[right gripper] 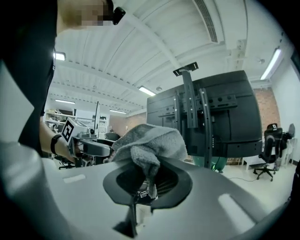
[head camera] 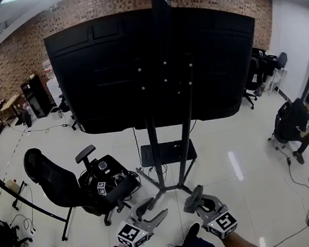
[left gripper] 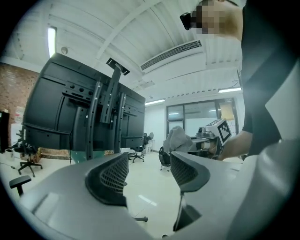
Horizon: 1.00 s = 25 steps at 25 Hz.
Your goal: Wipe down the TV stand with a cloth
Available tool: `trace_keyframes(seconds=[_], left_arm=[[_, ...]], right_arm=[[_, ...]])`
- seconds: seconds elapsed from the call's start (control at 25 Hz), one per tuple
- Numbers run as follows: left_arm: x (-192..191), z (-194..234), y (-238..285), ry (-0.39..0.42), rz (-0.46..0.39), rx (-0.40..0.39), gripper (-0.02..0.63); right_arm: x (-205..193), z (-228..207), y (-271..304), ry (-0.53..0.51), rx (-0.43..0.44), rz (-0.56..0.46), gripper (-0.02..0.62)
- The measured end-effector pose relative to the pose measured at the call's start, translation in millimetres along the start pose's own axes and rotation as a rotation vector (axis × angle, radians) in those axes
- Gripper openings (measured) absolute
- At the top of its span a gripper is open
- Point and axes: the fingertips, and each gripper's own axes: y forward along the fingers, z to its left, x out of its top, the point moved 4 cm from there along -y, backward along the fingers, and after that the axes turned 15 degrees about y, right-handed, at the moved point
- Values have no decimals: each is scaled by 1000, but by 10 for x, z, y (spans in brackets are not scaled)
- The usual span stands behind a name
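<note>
The TV stand [head camera: 170, 146] rises in front of me on two dark uprights, carrying a large black screen seen from its back [head camera: 154, 65], with a small shelf [head camera: 167, 153] low down. My right gripper [head camera: 197, 199] is shut on a grey cloth [right gripper: 147, 143], which bunches out above its jaws; the cloth [head camera: 194, 197] shows as a dark wad in the head view. My left gripper [head camera: 156, 214] stands open with nothing between its fingers [left gripper: 112, 176]. Both grippers hang low, short of the stand's base [head camera: 167, 189]. The stand [right gripper: 201, 122] also fills the right gripper view.
A black office chair [head camera: 62, 184] piled with gear [head camera: 102, 177] stands at the left of the stand. A person [head camera: 293, 125] crouches at the far right. Cables trail over the white tiled floor [head camera: 249, 192]. More chairs and desks line the brick back wall.
</note>
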Motion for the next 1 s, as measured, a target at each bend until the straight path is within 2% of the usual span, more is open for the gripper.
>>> trace_keyframes(seconds=[0.2, 0.32, 0.68, 1.0], left_arm=[[121, -259, -195, -12, -20, -29, 304], [188, -328, -255, -10, -42, -10, 308], [386, -521, -104, 22, -64, 44, 313], [515, -617, 1, 53, -76, 64, 324]], right_arm=[[49, 369, -307, -55, 17, 2, 27], [57, 432, -437, -60, 23, 11, 26], [252, 336, -699, -89, 66, 1, 26], [222, 180, -829, -87, 83, 21, 26]])
